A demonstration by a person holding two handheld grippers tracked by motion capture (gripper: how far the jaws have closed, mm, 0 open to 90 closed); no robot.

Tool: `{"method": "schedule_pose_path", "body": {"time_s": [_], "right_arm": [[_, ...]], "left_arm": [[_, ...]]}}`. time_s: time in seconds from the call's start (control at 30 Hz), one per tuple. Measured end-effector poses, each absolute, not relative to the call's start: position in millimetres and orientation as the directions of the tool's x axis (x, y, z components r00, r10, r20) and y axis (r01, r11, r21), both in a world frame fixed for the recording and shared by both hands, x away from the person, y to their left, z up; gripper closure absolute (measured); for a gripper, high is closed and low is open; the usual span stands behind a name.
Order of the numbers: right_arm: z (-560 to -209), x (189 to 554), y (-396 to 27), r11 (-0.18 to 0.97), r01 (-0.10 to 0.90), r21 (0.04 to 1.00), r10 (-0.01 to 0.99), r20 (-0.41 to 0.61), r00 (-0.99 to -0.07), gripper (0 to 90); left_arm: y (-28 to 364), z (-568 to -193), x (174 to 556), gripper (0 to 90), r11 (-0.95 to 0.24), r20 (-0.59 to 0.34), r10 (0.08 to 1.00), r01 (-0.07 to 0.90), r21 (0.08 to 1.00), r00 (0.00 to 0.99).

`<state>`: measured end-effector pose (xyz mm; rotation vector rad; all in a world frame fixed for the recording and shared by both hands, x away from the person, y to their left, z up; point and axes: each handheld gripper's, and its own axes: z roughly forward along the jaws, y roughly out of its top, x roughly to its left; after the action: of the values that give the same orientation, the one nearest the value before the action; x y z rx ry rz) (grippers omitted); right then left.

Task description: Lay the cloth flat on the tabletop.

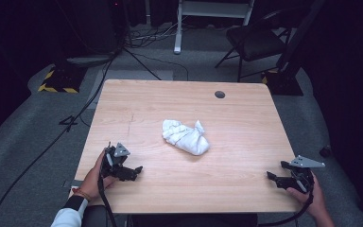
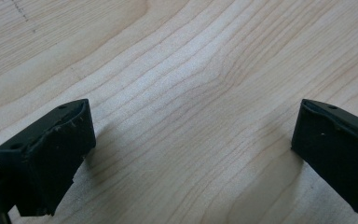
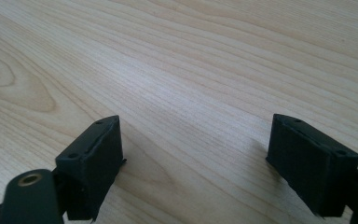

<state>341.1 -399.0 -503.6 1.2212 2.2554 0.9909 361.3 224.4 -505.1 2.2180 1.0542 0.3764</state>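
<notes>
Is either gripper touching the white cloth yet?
No: the white cloth lies bunched mid-table, while the left gripper and right gripper rest apart from it near the table's front corners.

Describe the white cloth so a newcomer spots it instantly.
Start at the light wooden table; near its middle lies a crumpled white cloth bundle, between and beyond the two black tongs at the near corners. It is the only soft, white thing on the bare wood.
</notes>
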Motion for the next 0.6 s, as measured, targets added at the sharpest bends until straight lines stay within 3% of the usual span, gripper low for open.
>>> {"method": "schedule_pose_path", "body": {"time_s": [0.3, 0.6], "right_arm": [[-502, 342, -398, 0.39, 0.554, 0.735, 0.827, -0.015, -0.562, 19.1], [-492, 355, -389, 0.371, 0.506, 0.779, 0.817, -0.015, -0.576, 31.8]], "left_arm": [[238, -505, 353, 0.2, -0.511, -0.019, 0.722, 0.551, 0.66, 0.692], [241, -505, 355, 0.0, -0.534, -0.02, 0.689, 0.527, 0.661, 0.724]]}}
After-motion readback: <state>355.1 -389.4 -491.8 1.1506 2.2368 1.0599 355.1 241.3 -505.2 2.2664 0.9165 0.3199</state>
